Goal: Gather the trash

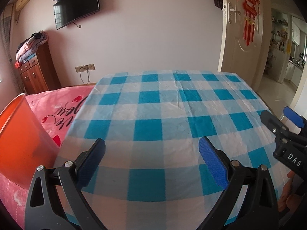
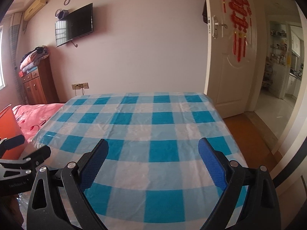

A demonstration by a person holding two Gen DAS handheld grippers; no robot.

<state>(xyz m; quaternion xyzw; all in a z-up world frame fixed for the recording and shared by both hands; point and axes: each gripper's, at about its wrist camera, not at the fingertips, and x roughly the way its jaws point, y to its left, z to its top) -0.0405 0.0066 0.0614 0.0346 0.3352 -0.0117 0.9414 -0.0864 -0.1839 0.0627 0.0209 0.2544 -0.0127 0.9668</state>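
Note:
My left gripper [image 1: 151, 157] is open and empty above the near part of a table under a blue-and-white checked cloth [image 1: 168, 103]. My right gripper [image 2: 152, 158] is open and empty above the same cloth [image 2: 145, 118]. An orange bin [image 1: 21, 140] stands to the left of the table, close to my left gripper; its edge also shows in the right wrist view [image 2: 8, 124]. My right gripper shows at the right edge of the left wrist view [image 1: 284, 128]. My left gripper shows at the left edge of the right wrist view [image 2: 21, 153]. No trash shows on the cloth.
A pink bedspread [image 1: 57, 107] lies left of the table behind the bin. A wooden cabinet [image 1: 36, 72] with folded blankets stands by the far wall under a wall TV [image 1: 76, 5]. An open white door [image 2: 228, 57] leads right to a kitchen.

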